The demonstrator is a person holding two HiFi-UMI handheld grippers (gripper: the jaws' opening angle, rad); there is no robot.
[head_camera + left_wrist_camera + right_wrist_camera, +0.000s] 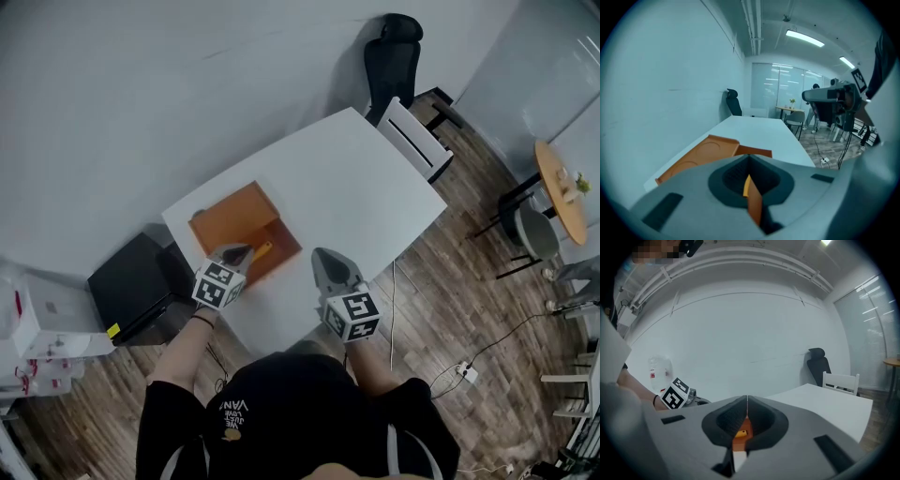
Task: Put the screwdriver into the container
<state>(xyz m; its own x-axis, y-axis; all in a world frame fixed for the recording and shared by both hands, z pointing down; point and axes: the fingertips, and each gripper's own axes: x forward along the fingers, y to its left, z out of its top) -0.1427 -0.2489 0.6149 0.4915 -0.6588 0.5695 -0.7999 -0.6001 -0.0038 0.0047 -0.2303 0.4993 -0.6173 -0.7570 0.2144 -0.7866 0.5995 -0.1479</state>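
One grip matters here: the left gripper (749,163) has its jaws pinched together on the slim yellow-orange screwdriver (263,249), which juts from the fingertips and appears to hang over the near side of the orange, open-topped plastic container (232,217) on the white table (375,178). To do this step well, I judge it best to bring the tool over the container's open middle, lower it close to the floor of the box, and level it so neither end catches a wall. Only then should the jaws part — a drop from height could bounce it out. The right gripper (319,255), jaws closed on nothing, hovers just beside the container, well placed to steady it should it slide.
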